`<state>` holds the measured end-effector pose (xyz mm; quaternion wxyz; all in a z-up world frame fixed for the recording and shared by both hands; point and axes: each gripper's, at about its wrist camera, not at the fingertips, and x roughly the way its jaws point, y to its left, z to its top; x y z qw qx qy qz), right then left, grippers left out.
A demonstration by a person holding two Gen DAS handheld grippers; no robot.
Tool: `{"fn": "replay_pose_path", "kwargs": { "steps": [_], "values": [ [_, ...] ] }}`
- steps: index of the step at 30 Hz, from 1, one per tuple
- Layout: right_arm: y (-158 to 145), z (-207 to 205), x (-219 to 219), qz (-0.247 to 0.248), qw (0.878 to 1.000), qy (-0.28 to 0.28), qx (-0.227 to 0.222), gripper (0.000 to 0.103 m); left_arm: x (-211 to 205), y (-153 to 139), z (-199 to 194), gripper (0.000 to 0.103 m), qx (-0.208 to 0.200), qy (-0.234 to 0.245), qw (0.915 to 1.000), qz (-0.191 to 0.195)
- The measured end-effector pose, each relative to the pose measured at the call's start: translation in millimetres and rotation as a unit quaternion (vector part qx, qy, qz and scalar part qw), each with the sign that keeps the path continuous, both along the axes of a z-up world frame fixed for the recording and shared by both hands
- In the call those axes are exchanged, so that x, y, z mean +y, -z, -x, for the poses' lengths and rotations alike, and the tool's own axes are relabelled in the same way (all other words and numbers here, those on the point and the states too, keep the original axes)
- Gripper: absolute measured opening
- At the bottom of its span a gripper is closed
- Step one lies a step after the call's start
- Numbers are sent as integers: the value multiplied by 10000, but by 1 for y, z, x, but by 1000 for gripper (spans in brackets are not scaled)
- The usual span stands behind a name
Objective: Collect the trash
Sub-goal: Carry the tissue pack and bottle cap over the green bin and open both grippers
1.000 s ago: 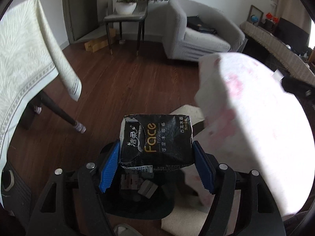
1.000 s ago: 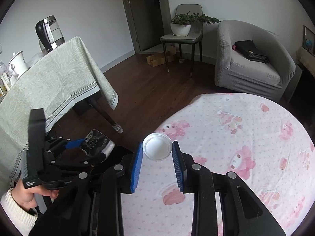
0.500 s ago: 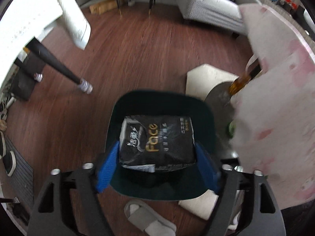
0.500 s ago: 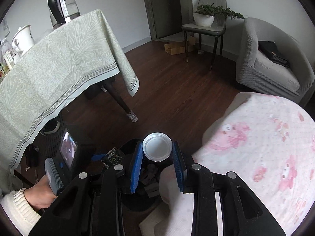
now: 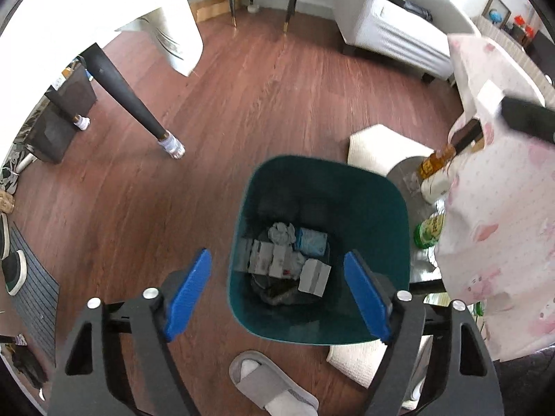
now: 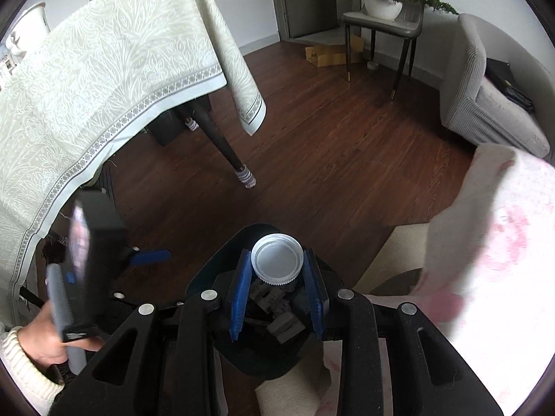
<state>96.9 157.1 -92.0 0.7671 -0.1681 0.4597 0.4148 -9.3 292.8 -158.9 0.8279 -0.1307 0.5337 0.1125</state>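
A dark green trash bin (image 5: pixel 381 208) stands on the wood floor. It holds small boxes, a crumpled tissue and a dark wrapper (image 5: pixel 277 293). My left gripper (image 5: pixel 277 287) is open and empty above the bin. My right gripper (image 6: pixel 277 277) is shut on a white plastic lid (image 6: pixel 277 260) and holds it over the bin's rim (image 6: pixel 222 253). The left gripper's body (image 6: pixel 93 253) shows at the left of the right wrist view.
A pink patterned tablecloth (image 5: pixel 503 225) hangs at the right, with bottles (image 5: pixel 430 232) under it. A table with a pale green cloth (image 6: pixel 104 79) and a dark leg (image 6: pixel 222 145) stands at the left. A grey slipper (image 5: pixel 270 384) lies near the bin. A grey armchair (image 6: pixel 492 97) is at the back.
My left gripper opened and the black tissue pack dropped out of it. My right gripper moved with the lid from over the pink table to over the bin.
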Motion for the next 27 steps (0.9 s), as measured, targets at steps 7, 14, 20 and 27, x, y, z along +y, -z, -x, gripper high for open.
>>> {"fn": "replay_pose_path", "kwargs": {
  "steps": [7, 14, 20, 27],
  "values": [
    [31, 1, 19, 251, 9995, -48, 197, 30, 14, -36, 12, 69, -457, -166, 9988, -98],
    [63, 10, 37, 427, 9982, -251, 337, 30, 14, -70, 17, 58, -910, -177, 9955, -195],
    [93, 22, 47, 752, 9953, -449, 410, 30, 8, -96, 21, 46, -1124, -155, 9931, -290],
    [122, 29, 47, 1040, 9920, -509, 492, 51, -5, -137, 24, 45, -1669, -40, 9857, -222]
  ]
}}
